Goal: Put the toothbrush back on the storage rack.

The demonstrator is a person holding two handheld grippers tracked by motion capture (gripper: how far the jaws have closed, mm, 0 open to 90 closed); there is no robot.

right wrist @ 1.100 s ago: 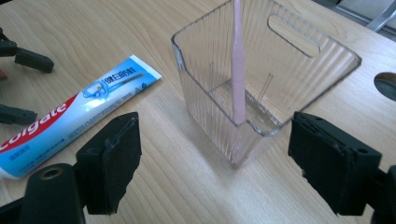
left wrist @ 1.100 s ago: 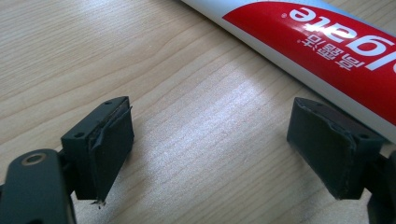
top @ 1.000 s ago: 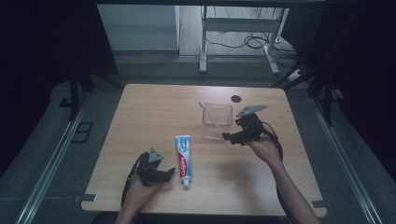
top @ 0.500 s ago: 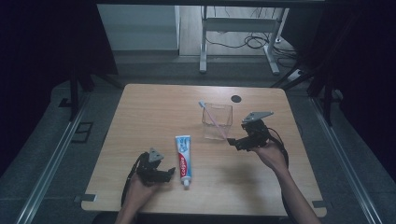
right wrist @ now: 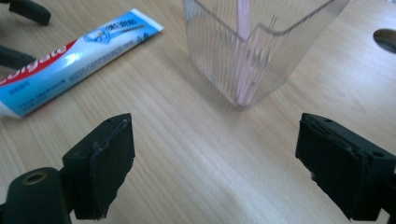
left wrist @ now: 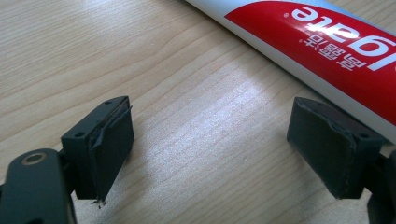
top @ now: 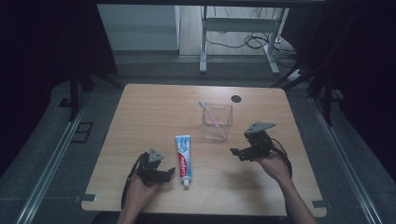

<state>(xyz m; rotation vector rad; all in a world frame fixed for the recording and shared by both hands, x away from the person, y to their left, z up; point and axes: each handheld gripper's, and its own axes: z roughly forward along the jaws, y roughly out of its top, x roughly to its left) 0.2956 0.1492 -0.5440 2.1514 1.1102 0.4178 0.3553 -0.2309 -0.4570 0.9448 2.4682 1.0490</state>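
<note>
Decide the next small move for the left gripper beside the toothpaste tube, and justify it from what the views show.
Probably shift the left gripper sideways so its open jaws straddle the toothpaste tube, then close. In the left gripper view the tube lies flat just outside one jaw, with bare table between the jaws. The right gripper is open and empty near the cup.

bare table (top: pixel 140 121) lies open left of the toothpaste tube (top: pixel 183 154). the clear cup (top: pixel 217 121) stands just ahead of the right gripper (top: pixel 240 152), blocking that way; a gap separates cup and tube.
</note>
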